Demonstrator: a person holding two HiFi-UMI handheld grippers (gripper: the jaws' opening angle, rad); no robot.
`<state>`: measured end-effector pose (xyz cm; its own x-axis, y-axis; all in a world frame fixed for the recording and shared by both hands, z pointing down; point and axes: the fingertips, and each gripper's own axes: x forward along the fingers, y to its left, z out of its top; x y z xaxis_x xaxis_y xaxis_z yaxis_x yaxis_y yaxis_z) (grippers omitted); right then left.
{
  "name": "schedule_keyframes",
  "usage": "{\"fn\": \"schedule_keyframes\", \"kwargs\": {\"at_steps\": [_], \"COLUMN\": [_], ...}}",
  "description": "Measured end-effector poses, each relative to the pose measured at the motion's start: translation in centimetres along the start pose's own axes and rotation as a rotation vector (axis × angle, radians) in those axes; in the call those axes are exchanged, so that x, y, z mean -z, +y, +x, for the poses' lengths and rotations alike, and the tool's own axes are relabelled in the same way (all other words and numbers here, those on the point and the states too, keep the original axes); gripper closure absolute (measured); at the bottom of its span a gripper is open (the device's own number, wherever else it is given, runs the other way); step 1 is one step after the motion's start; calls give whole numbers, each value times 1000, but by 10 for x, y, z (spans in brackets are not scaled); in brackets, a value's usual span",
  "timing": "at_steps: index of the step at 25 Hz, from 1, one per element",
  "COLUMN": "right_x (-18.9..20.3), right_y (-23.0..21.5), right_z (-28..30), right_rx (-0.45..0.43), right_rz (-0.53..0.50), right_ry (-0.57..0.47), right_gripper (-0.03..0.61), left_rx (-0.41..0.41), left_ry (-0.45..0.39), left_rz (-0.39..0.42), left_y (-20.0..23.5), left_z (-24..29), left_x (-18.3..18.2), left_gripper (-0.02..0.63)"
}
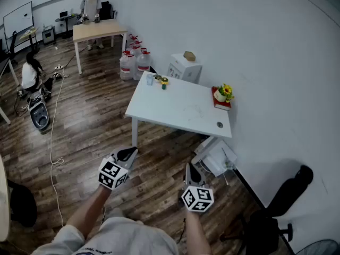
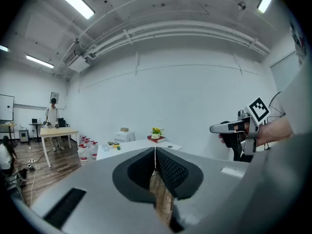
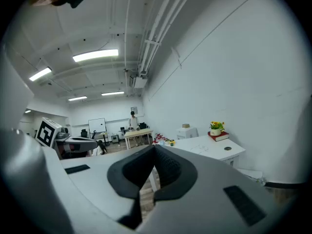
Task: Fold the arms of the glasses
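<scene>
On the bench (image 1: pixel 159 104) well ahead lay the glasses (image 1: pixel 192 110), straight beyond our right gripper (image 1: pixel 189 170); it and our left gripper (image 1: pixel 129 153) were pressed together, empty.

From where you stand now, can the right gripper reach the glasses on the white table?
Probably not yet. The right gripper hangs over the floor, well short of the white table, and the glasses lie near its middle. Nothing blocks the way; stepping closer should do. Its jaws are shut.

No text is legible: labels on the water jugs (image 1: pixel 135 62) beside the white bench (image 1: pixel 175 105) are too small; the left gripper (image 1: pixel 129 153) and right gripper (image 1: pixel 188 168) carry only square markers.
</scene>
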<state>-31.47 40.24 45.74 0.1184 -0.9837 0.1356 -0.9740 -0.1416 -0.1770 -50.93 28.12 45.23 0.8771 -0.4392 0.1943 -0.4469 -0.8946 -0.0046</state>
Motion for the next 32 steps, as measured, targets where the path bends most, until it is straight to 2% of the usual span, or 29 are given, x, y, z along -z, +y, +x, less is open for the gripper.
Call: {"fn": "schedule_keyframes", "kwargs": {"at_steps": [2,6,7,10,13,19,23,27,32], "right_x": [5,6,4,7,17,36,43,46,29], "right_y": [-2,-10,-11,-13,-16,-19,-35,-65,-108], "right_z": [-6,-14,-16,-18,-21,-29,-30,-20,12], "right_rx": [-7,-9,-5,-1,-1,-31,-12,12,56], "right_rz": [26,24,13,-2,13,33,56,72,93], "right_ry": [3,-39,-52,-52,-20,9,25,19,15], "right_gripper": [577,495,455,316,226,210,211,216,224], "left_rx": [1,-11,-12,3,21,62,91,120,167], "left_ry": [2,-18,-25,-30,5,59,62,50,51], "left_rz": [-7,-4,-7,-55,-90,-63,-62,-65,-64], "left_y": [-5,-13,-14,-21,-31,-51,-57,-62,-58], "left_z": [-2,-2,-1,3,4,13,36,76,144], "left_x": [4,3,3,8,19,40,42,40,33], "left_gripper": [606,595,555,372,286,272,272,272,272]}}
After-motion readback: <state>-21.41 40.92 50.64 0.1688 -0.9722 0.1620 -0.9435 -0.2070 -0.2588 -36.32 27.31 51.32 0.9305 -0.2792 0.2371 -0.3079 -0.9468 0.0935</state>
